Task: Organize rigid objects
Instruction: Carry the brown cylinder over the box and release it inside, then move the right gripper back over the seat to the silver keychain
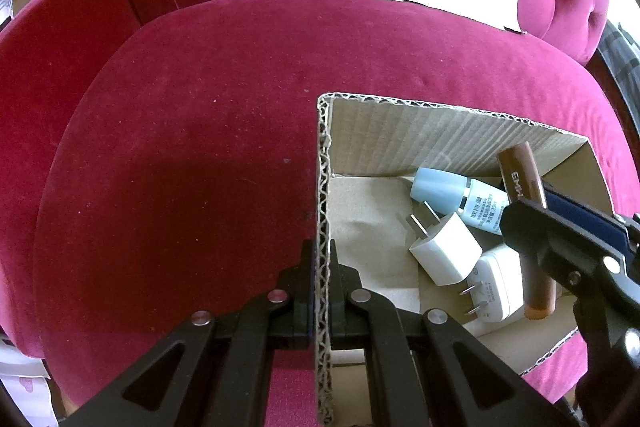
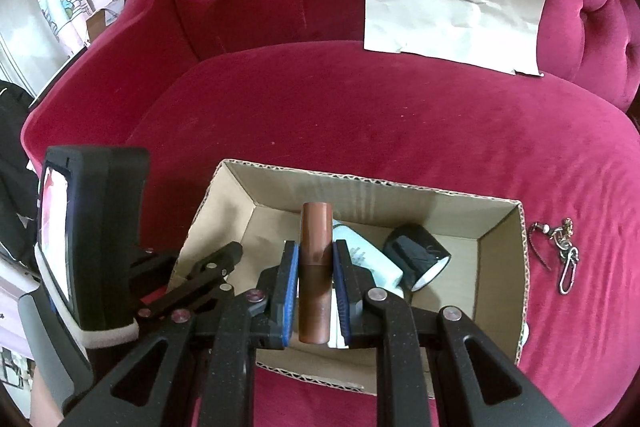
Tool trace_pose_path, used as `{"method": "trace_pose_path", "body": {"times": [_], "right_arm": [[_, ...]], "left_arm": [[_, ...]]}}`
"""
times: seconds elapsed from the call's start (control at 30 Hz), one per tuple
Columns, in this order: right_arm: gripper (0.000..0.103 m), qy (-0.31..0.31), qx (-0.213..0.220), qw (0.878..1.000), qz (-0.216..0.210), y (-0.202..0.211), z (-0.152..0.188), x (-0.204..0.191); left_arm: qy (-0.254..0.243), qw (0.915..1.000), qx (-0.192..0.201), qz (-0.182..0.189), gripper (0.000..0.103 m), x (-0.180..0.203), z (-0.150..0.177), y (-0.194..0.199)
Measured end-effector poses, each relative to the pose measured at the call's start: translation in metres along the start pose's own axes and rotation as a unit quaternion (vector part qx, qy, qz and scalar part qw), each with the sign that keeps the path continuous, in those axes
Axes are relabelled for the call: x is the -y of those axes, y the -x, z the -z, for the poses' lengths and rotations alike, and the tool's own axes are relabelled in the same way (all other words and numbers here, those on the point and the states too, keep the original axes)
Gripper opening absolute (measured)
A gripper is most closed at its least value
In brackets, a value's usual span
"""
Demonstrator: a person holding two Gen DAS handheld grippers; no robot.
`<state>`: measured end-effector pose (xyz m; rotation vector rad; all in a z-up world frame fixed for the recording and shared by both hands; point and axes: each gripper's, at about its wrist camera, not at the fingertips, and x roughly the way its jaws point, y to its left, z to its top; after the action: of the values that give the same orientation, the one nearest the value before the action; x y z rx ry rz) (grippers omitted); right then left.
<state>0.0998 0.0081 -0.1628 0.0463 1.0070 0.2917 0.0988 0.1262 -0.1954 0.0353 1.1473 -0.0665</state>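
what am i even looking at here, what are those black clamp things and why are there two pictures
These are two hand-held grasping tools, each with a fisheye camera looking along its two fingers; a person holds one in each hand. No robot arm is involved.

The left tool, seen in the left wrist view, is shut on the wall of an open brown cardboard box that sits on a crimson velvet sofa.

The right tool, seen in the right wrist view, is shut on a brown cylindrical tube above the box.

Inside the box lie two white plug chargers, a pale blue bottle and a black tape roll. A metal keychain lies on the cushion beside the box.
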Motion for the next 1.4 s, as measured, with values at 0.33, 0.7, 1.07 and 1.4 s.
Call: {"method": "trace_pose_path", "body": {"times": [0.33, 0.7, 1.07, 1.4], "right_arm": [[0.024, -0.011, 0.004, 1.0, -0.004, -0.001, -0.001, 0.005], [0.086, -0.028, 0.021, 0.999, 0.035, 0.004, -0.003, 0.015], [0.103, -0.031, 0.029, 0.998, 0.046, 0.011, -0.004, 0.028], [0.103, -0.031, 0.045, 0.996, 0.065, 0.029, -0.005, 0.045]], "left_arm": [[0.0, 1.0, 0.0, 0.001, 0.003, 0.0, 0.001, 0.0], [0.006, 1.0, 0.0, 0.007, 0.003, -0.003, 0.001, 0.001], [0.003, 1.0, -0.001, 0.0, 0.003, 0.0, 0.0, 0.001], [0.001, 1.0, -0.001, -0.003, 0.003, 0.004, -0.001, 0.001]]}}
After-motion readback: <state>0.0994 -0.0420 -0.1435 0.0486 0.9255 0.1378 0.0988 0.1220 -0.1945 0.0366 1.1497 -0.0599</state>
